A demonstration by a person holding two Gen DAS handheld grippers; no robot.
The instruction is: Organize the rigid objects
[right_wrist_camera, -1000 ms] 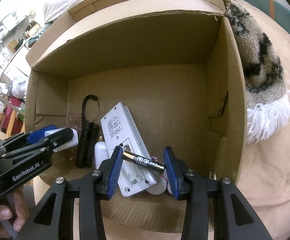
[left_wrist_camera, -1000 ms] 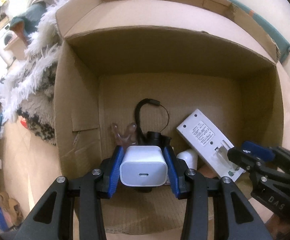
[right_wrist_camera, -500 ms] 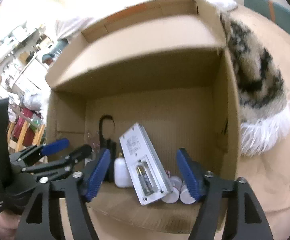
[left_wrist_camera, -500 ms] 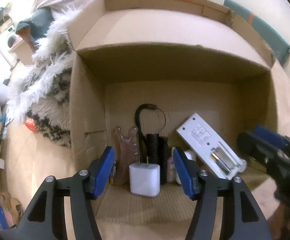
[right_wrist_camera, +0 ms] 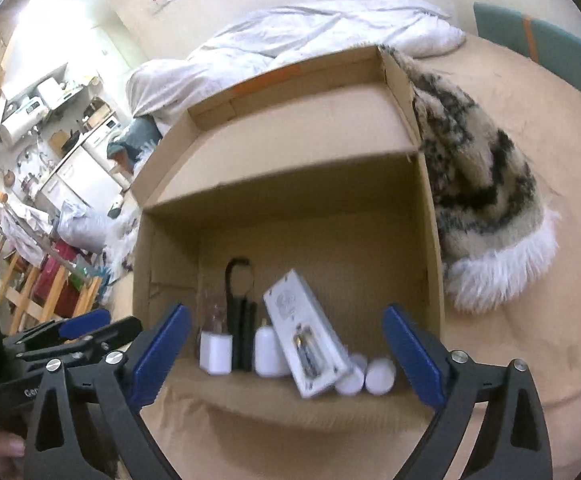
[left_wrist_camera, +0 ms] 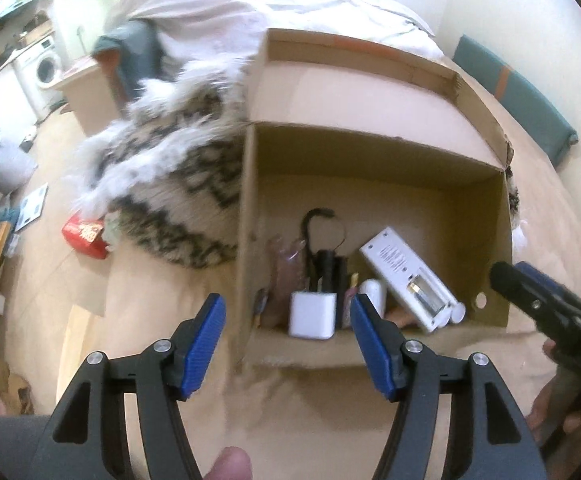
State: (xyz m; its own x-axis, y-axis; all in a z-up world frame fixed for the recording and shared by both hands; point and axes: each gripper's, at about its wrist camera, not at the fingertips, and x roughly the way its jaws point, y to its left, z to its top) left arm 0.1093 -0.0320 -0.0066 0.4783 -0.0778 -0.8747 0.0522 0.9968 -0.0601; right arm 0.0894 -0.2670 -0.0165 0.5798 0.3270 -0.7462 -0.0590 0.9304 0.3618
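- Reading the left wrist view from its left side, the left tool (left_wrist_camera: 286, 334) is seen released and holding nothing, its blue pads spread wide in the lower middle of the frame; a second ago it was clenched on the white charger (left_wrist_camera: 312, 315).
- That charger is now stood upright at the front of the cardboard box (left_wrist_camera: 246, 216), just beside the black flashlight (left_wrist_camera: 326, 270), and the tool has been drawn back outside the box mouth.
- Further right, the white remote (left_wrist_camera: 406, 276) is seen leaning on its back with the battery (right_wrist_camera: 305, 350) seated in its open compartment; a second ago the battery was gripped by the right tool (right_wrist_camera: 286, 354).
- At the right, that tool is likewise released and empty, pulled back from the box.
- Both placements are judged complete; what else remains to be organized cannot be told from these views, since no loose object is seen outside the box.
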